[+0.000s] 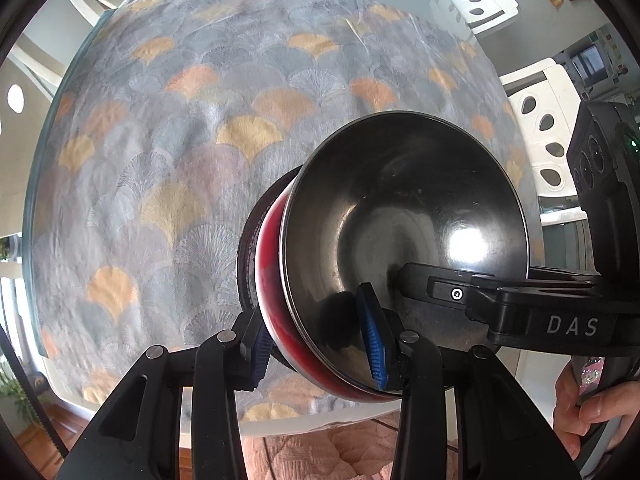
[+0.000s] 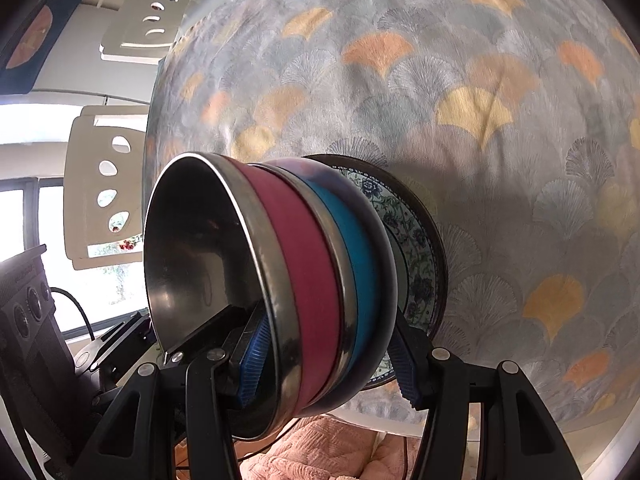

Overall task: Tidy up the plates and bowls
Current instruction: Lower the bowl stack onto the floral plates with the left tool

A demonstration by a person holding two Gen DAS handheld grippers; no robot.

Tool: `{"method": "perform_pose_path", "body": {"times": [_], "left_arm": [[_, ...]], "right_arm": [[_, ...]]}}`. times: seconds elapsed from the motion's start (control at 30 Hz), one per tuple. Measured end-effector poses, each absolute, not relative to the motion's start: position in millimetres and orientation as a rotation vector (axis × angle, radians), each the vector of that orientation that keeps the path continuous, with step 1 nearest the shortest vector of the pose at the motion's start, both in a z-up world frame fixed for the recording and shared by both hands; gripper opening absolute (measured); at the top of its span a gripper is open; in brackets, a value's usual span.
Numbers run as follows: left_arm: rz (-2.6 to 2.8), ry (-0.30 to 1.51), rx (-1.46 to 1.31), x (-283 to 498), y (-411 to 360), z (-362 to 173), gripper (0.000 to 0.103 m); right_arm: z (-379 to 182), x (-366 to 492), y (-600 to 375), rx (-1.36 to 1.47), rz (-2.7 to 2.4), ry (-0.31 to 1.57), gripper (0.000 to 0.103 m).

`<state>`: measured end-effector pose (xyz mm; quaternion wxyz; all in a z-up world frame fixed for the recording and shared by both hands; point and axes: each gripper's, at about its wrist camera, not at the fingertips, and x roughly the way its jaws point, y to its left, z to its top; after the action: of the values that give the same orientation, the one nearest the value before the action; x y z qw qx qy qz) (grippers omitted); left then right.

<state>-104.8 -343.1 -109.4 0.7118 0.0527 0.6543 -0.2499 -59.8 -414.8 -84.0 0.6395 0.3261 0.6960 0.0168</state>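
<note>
A stack of dishes is held sideways to both cameras. It has a steel bowl with a red outside (image 2: 292,264) on top, a steel bowl with a blue outside (image 2: 362,264) under it, then a floral plate (image 2: 416,240) on a dark plate (image 2: 438,256). My right gripper (image 2: 328,364) is shut on the whole stack, one pad inside the top bowl and one under the plates. My left gripper (image 1: 316,344) is shut on the opposite rim of the red bowl (image 1: 272,280), with one blue pad inside the bowl. The right gripper's finger (image 1: 440,284) also reaches into the bowl. Whether the stack touches the table cannot be told.
The stack is over the near edge of a table (image 1: 160,140) covered in a grey cloth with orange fan leaves. White chairs (image 1: 548,128) (image 2: 104,184) stand around it. Pink quilted fabric (image 2: 320,448) lies below the edge. A hand (image 1: 580,412) holds the right gripper's handle.
</note>
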Motion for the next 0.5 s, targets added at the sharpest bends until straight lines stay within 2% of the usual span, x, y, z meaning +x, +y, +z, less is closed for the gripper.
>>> {"method": "perform_pose_path", "body": {"times": [0.3,0.43,0.5], "left_arm": [[-0.556,1.475,0.143,-114.0,-339.3,-117.7,0.035],[-0.528,1.398,0.192,-119.8,-338.5,-108.0,0.038],[-0.485,1.357,0.238,-121.4,-337.1,-105.8,0.046]], "right_arm": [[-86.9,-69.6,-410.5,0.732,0.033,1.587,0.054],[-77.7,-71.0,-401.4,0.582,0.04,1.556,0.054],[-71.9,-70.4,-393.7,0.492,0.044,1.54,0.054]]}}
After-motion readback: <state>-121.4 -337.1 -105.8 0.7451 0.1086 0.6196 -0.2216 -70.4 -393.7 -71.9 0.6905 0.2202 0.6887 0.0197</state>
